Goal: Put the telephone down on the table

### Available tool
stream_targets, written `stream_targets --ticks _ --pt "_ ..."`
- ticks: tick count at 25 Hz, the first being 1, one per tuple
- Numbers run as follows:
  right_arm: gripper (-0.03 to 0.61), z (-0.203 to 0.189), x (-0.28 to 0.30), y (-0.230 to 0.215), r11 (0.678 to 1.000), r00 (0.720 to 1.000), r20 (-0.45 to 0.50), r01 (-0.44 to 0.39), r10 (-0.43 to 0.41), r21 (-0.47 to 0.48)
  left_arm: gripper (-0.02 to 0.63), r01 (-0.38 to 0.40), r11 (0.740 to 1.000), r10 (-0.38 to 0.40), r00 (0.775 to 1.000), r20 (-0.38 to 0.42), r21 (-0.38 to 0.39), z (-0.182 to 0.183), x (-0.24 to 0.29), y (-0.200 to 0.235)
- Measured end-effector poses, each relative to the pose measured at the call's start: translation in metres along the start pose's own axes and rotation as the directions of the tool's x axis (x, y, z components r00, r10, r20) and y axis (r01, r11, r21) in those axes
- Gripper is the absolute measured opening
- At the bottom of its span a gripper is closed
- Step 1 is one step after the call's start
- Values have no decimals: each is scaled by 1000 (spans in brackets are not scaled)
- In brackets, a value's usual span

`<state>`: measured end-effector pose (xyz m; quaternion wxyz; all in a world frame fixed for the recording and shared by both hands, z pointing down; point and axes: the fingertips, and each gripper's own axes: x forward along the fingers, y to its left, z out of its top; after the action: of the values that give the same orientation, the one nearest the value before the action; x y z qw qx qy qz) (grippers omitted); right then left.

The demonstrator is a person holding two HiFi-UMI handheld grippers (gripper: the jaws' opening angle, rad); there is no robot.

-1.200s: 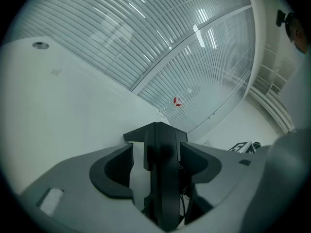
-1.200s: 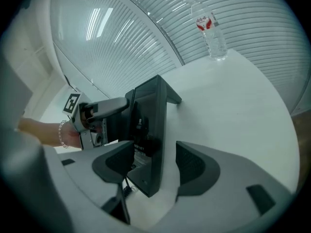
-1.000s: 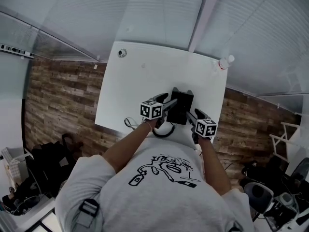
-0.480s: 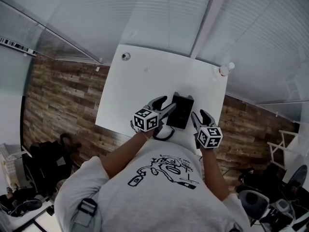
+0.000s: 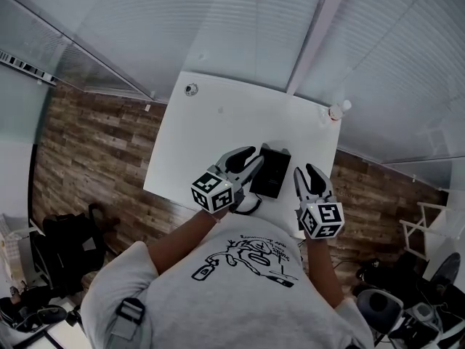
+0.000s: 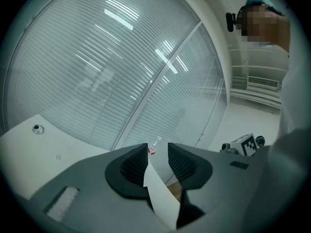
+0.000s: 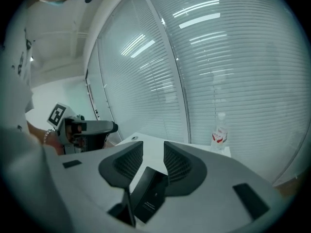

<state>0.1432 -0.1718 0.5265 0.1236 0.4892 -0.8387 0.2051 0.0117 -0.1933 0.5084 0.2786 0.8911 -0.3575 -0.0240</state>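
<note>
The black telephone lies flat on the white table near its front edge, with its coiled cord at the front; it also shows below the jaws in the right gripper view. My left gripper hangs above the phone's left side and my right gripper above its right side, both clear of it. The jaws of both are closing to a narrow gap with nothing between them, as seen for the left gripper and the right gripper.
A clear water bottle stands at the table's far right corner. A small round fitting sits at the far left corner. Glass walls with blinds rise behind the table. Wood-plank floor lies either side, with bags and chairs on it.
Both grippers have lifted off from beside the telephone and risen toward the head camera, and their jaws have narrowed. The telephone stays on the table.
</note>
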Motion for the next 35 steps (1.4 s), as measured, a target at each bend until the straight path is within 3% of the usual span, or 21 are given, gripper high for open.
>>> stream_targets --ticks 8,16,23,35 --pt "101 55 -28 30 997 997 81 -9 14 -72 89 40 994 -49 995 87 97 63 -23 -52" --pt "94 100 -54 57 990 988 153 -17 38 -139 78 60 979 -81 992 99 194 89 -34 -88" --pt "84 112 -62 68 979 983 178 -7 44 -202 78 85 967 -111 989 100 239 96 -35 -103" --pt "83 115 -68 74 974 983 176 -3 44 -227 78 82 970 -107 989 99 230 97 -39 -107"
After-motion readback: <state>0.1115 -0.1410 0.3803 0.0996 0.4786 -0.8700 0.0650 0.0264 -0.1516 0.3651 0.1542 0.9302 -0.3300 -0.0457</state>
